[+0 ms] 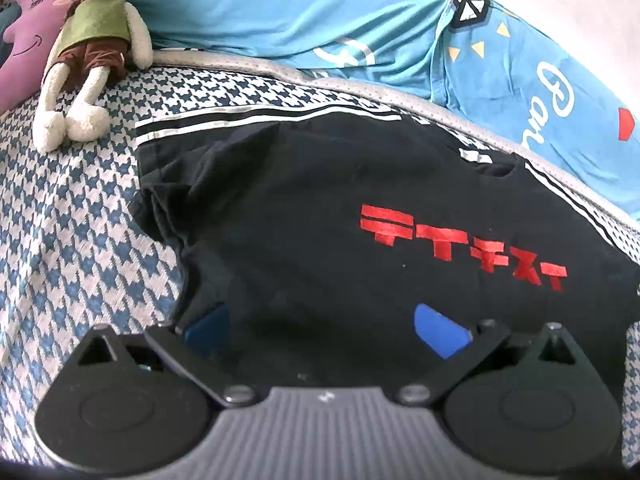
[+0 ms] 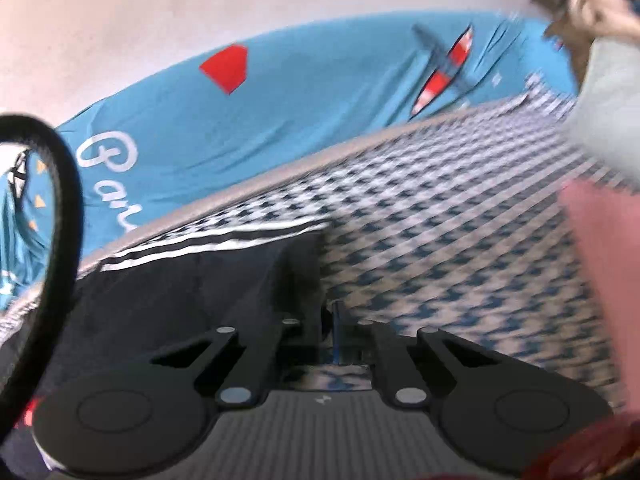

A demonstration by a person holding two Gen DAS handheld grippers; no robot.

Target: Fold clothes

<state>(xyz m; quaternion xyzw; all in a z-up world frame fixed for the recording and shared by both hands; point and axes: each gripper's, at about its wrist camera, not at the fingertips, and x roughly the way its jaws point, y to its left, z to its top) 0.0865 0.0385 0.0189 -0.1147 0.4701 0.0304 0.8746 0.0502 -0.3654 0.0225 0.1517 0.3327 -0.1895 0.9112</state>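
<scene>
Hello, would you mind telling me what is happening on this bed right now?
A person is folding a black T-shirt with red lettering on a houndstooth bedspread. The left gripper hovers over the shirt's lower part, jaws wide open. The right gripper has its jaws shut at the shirt's edge; blur hides whether it pinches cloth. A plush rabbit lies nearby.

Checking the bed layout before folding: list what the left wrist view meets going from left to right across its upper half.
Purple smiling cushion → stuffed rabbit → blue star-print pillow → blue bedding with white script. The black T-shirt lies lower on the houndstooth bed cover, spanning the middle, so it is left out.
</scene>
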